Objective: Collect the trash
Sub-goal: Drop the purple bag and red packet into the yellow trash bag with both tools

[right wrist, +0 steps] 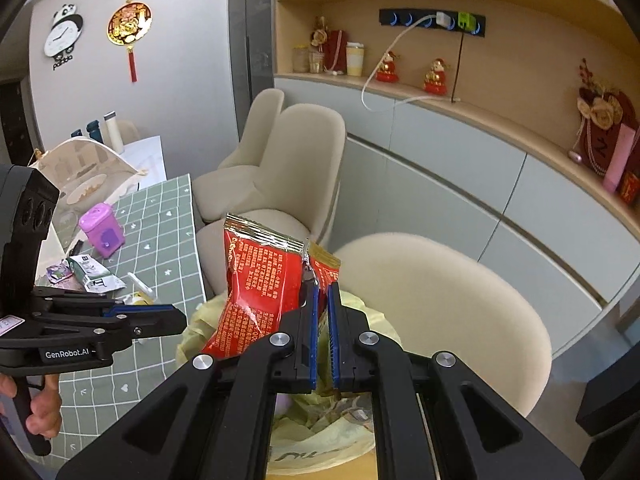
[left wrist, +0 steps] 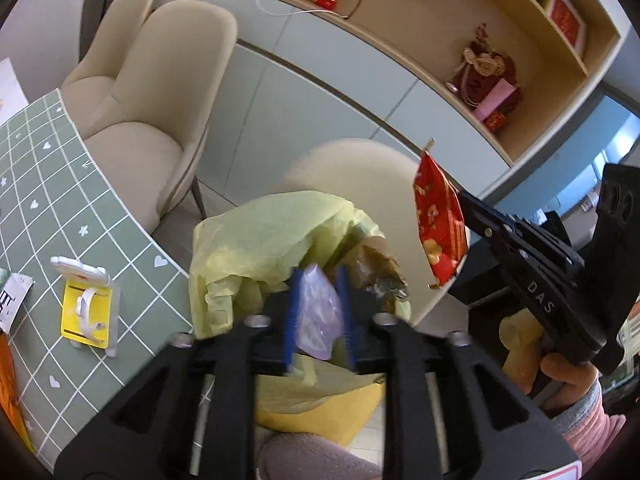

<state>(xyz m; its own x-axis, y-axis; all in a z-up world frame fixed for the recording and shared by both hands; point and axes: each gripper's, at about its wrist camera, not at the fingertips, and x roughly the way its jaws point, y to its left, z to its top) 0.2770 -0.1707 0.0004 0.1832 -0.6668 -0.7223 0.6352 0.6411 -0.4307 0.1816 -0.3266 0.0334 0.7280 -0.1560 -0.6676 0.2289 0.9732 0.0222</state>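
My left gripper [left wrist: 318, 304] is shut on a crumpled purple wrapper [left wrist: 318, 314] and holds it above the open yellow trash bag [left wrist: 260, 248] beside the table. My right gripper [right wrist: 322, 312] is shut on a red snack packet [right wrist: 260, 284] and holds it upright over the same yellow trash bag [right wrist: 348, 428]. The red packet [left wrist: 438, 224] and the right gripper [left wrist: 460, 200] also show at the right of the left wrist view. The left gripper [right wrist: 176, 316] shows at the left of the right wrist view.
A green checked table [left wrist: 40, 184] carries a yellow hook pack [left wrist: 86, 304]. In the right wrist view it [right wrist: 168, 232] holds a purple box [right wrist: 100, 232], a crumpled white-green wrapper [right wrist: 94, 274] and a beige bag [right wrist: 88, 172]. Beige chairs [right wrist: 440, 300] stand behind the trash bag.
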